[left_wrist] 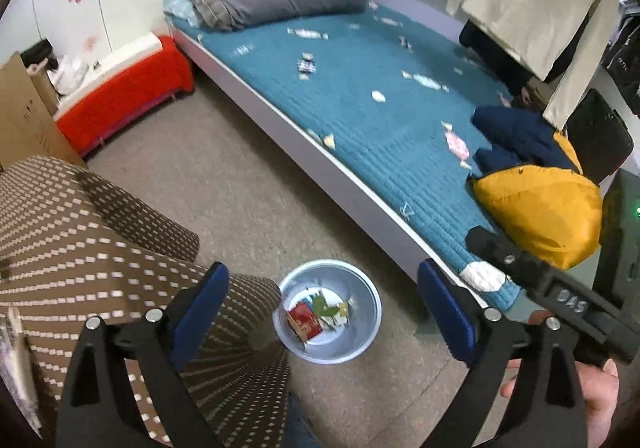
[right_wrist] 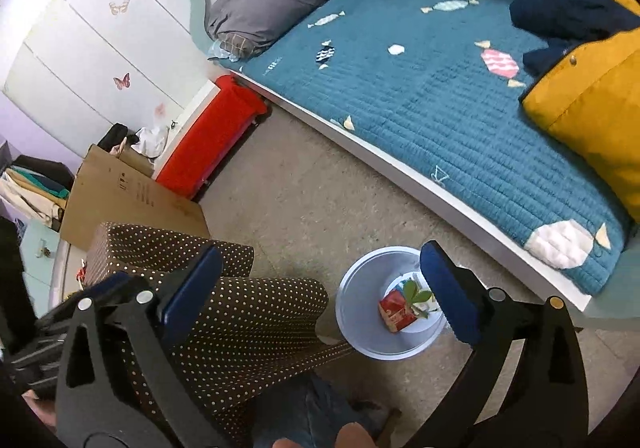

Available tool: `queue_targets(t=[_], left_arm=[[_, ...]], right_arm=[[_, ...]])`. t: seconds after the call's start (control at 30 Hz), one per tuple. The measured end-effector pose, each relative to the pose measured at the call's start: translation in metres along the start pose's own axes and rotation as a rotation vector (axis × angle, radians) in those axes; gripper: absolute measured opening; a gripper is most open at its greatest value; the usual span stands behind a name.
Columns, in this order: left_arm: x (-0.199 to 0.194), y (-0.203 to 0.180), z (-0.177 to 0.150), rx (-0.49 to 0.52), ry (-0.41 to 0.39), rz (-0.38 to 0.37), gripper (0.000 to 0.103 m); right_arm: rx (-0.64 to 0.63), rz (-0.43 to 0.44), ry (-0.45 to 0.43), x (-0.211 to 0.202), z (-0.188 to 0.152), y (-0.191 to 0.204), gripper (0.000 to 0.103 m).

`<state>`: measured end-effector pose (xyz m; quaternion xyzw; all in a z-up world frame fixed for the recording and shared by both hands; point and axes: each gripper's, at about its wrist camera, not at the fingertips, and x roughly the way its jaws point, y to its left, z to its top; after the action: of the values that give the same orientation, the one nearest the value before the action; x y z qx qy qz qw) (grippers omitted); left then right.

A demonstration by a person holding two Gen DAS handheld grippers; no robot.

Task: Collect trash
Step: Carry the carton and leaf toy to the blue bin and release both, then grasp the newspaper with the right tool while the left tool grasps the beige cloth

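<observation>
A pale blue bin (left_wrist: pixel 362 314) (right_wrist: pixel 358 290) stands on the floor beside the bed. Inside it lie a red carton (left_wrist: pixel 304 322) (right_wrist: pixel 396 314), a green leaf (left_wrist: pixel 325 306) (right_wrist: pixel 416 293) and some small wrappers. My left gripper (left_wrist: pixel 322 272) hangs above the bin, pointing steeply down, its blue pads wide apart with nothing between them. My right gripper (right_wrist: pixel 320 252) is also over the floor to the left of the bin, open and empty; its right finger (right_wrist: pixel 448 288) overlaps the bin's far side.
A brown dotted cloth (left_wrist: pixel 100 228) (right_wrist: pixel 240 328) covers furniture left of the bin. A bed with a teal quilt (left_wrist: pixel 360 108) (right_wrist: pixel 440 88) runs along the right, bearing a yellow and navy jacket (left_wrist: pixel 540 208). A red-covered box (left_wrist: pixel 124 96) and cardboard (right_wrist: pixel 132 196) stand at the back left.
</observation>
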<state>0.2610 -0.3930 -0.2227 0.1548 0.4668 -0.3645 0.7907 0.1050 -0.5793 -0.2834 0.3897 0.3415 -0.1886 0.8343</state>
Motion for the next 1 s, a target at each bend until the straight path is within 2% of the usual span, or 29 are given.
queue_targets(t=[0.3,0.57,0.83,1.0], left_arm=[[-0.07,0.014,-0.001,-0.013,-0.161,0.025,0.093],[-0.114,0.037,-0.01,-0.016,-0.247,0.076,0.093],[-0.16,0.081,-0.039,-0.042,-0.328,0.134,0.093],[-0.184,0.122,-0.065,-0.1,-0.352,0.182,0.093]], right_arm=[[-0.074,0.031,-0.031,-0.023,0.002,0.047,0.097],[-0.191,0.077,-0.04,-0.041,0.002,0.107,0.097],[-0.364,0.131,-0.025,-0.053,-0.019,0.188,0.097],[-0.459,0.169,0.009,-0.048,-0.042,0.234,0.097]])
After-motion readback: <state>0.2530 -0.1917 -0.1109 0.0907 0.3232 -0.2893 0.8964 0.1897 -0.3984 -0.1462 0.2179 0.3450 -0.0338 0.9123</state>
